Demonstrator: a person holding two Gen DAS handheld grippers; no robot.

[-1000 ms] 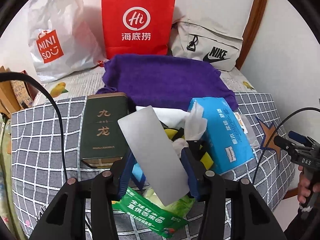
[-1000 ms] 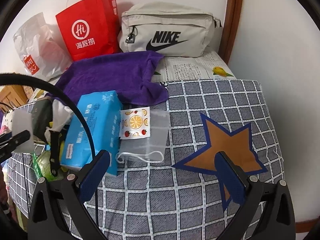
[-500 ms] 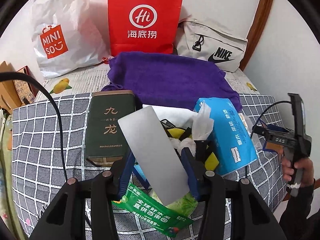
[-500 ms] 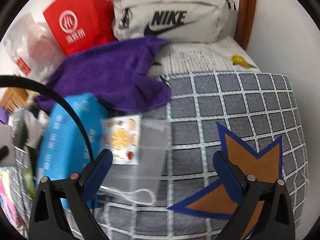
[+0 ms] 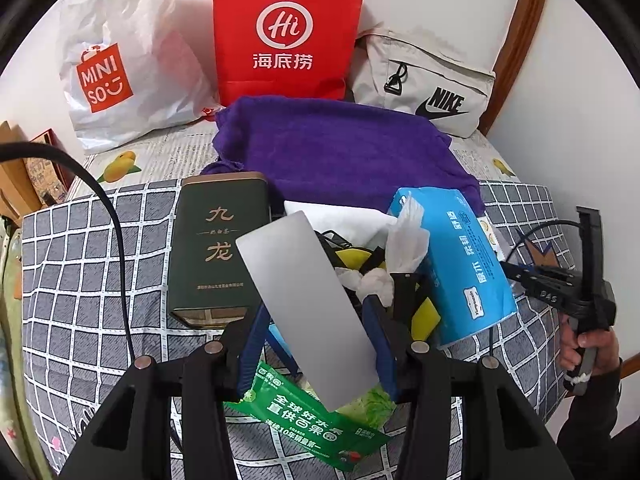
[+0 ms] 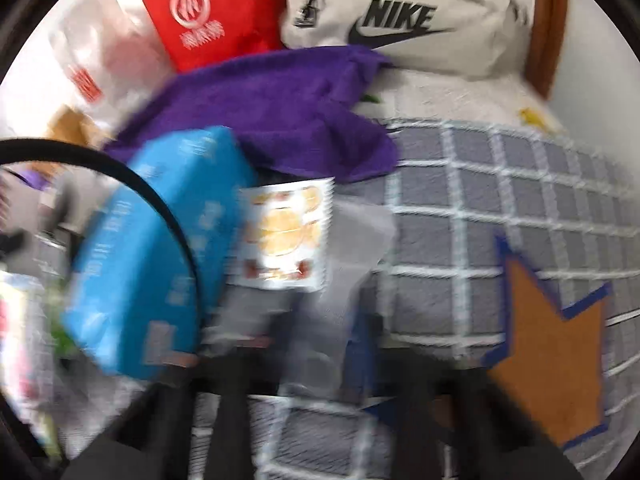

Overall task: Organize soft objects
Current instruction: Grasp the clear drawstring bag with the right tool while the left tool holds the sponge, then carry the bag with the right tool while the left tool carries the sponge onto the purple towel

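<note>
Upper centre: red paper bag [image 5: 286,32] w/ white logo & lettering. Upper left, white plastic bag [image 5: 128,56] w/ orange-red label. Upper right, beige fabric pouch [image 5: 424,80], black logo. Mid-frame, purple towel [image 5: 340,152]. Dark green tin [image 5: 218,252], gold characters. Bright blue tissue pack [image 5: 460,264]. Centre: plain grey flat card [image 5: 308,308]. Bottom: green wipes packet [image 5: 312,420], white print. Grey bedcover [image 5: 80,280], white grid; right-wrist view adds orange star patch [image 6: 556,352], blue-edged.

Soft cloth, slick plastic, matt card

Purple towel [image 5: 340,152] looks plush; blue tissue pack [image 5: 460,264] glossy plastic; grey card [image 5: 308,304] smooth, matt; checked bedcover [image 5: 80,264] woven.
</note>
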